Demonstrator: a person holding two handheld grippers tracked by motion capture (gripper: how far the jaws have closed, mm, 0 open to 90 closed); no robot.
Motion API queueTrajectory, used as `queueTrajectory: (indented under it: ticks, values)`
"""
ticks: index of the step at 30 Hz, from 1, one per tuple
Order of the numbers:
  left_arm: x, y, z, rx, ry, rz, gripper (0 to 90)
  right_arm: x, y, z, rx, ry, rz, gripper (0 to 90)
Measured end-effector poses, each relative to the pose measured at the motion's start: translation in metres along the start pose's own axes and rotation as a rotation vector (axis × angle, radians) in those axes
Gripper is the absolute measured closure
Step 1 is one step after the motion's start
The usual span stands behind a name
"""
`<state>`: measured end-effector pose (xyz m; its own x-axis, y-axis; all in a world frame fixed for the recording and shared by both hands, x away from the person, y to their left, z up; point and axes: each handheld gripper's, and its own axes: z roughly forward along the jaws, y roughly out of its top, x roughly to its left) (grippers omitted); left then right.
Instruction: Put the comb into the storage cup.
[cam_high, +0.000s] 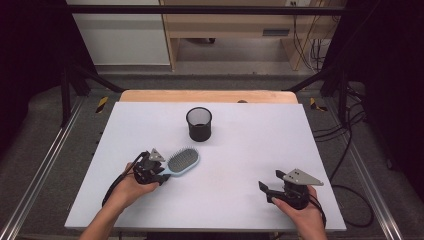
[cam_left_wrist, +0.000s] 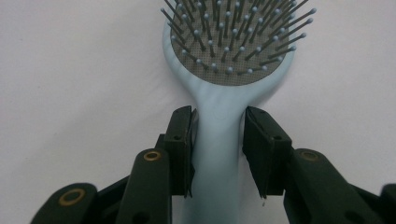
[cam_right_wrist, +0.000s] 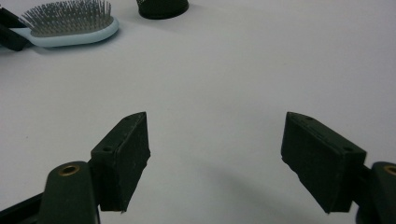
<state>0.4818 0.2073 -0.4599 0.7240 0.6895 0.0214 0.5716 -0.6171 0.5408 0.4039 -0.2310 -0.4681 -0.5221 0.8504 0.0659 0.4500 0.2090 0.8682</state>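
The light-blue plastic paddle hairbrush with grey metal pins (cam_left_wrist: 219, 121) lies on the white tabletop (cam_high: 240, 165), its handle between the jaws of the left gripper (cam_left_wrist: 218, 140), which are narrowed onto its sides and pressing it. The brush's long axis runs from the gripper up and rightward in the high view, head toward the black mesh cup (cam_high: 199, 124), bristles up. Bare tabletop lies all around. The right gripper (cam_right_wrist: 215, 154) rests near the front edge, jaws wide apart, holding nothing.
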Motion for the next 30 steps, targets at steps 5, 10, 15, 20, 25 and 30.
queueTrajectory:
  ticks: [5,10,15,20,25,30]
  values:
    - [-0.002,-0.003,0.0,-0.019,0.006,0.014,69.4,0.0,0.0,0.0,0.001,-0.002,-0.002,23.7]
    - [-0.007,-0.009,-0.003,-0.08,0.036,0.029,69.4,0.0,-0.001,0.001,0.005,-0.006,-0.001,23.6]
    - [-0.01,-0.014,-0.01,-0.154,0.069,0.049,69.5,-0.001,-0.001,0.002,0.002,-0.011,0.005,23.6]
    - [-0.013,-0.016,-0.022,-0.238,0.102,0.042,69.6,0.001,0.001,0.002,-0.015,-0.005,0.007,21.5]
    - [-0.017,-0.019,-0.025,-0.284,0.125,0.038,69.6,0.002,0.003,0.004,-0.024,-0.006,0.022,15.9]
    - [-0.019,-0.019,-0.025,-0.316,0.138,0.048,69.5,0.002,0.004,0.006,-0.017,0.006,0.037,12.3]
